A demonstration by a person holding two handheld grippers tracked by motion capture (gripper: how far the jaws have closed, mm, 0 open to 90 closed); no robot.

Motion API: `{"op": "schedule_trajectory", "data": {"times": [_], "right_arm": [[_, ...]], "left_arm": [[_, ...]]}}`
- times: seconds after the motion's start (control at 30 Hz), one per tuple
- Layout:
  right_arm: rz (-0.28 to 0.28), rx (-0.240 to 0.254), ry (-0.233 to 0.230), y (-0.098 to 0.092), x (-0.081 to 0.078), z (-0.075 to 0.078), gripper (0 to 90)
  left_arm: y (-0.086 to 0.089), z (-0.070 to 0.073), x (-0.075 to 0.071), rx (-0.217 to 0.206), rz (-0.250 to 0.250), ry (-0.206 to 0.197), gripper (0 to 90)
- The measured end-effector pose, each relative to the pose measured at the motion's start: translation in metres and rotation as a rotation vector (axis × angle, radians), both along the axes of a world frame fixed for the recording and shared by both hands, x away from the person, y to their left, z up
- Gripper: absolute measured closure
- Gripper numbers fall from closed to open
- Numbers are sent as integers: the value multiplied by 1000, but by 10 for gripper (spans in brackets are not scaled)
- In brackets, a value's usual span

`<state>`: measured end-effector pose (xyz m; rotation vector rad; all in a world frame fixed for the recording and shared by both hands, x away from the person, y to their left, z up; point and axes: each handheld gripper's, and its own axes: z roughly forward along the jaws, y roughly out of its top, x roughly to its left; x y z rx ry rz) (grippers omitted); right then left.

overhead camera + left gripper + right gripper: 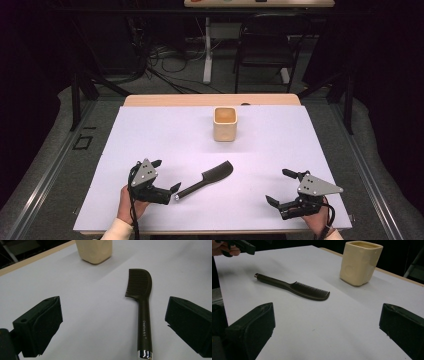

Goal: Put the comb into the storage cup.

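A: Black comb lying flat on the white surface, nearer the near edge than the far one and a little left of the middle. Teeth end points up toward the far right, handle end with the silver cap points at the near left corner.

B: And the left gripper?

A: Right at that handle end, jaws spread wide, nothing between them. From the left gripper view the handle runs up between the two black jaws, closer to one of them, touching neither. The silver cap is cut off at the bottom edge there, so I can't say how close the gripper body sits to it.

B: There's small white lettering on the handle. Can you read it?

A: Too fine to be sure.

B: Right gripper?

A: Near the near right corner, jaws also wide apart and empty, well apart from the comb. Both hands are half cut off at the near edge.

B: The cream cup?

A: Upright toward the far edge, about the middle, well clear of the comb. In the left gripper view its top is cropped off; I can't see to its bottom.
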<state>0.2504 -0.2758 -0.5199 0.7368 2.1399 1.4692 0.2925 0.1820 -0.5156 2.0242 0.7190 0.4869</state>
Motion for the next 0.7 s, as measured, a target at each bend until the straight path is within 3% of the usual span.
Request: {"op": "schedule_trajectory", "data": {"times": [0.57,0.7], "right_arm": [[4,-6,3,0,0,0,0],[5,-6,2,-1,0,-1,0]], "left_arm": [[-26,5,10,126,-15,54,7],[-31,5,13,168,-18,97,5]]}}
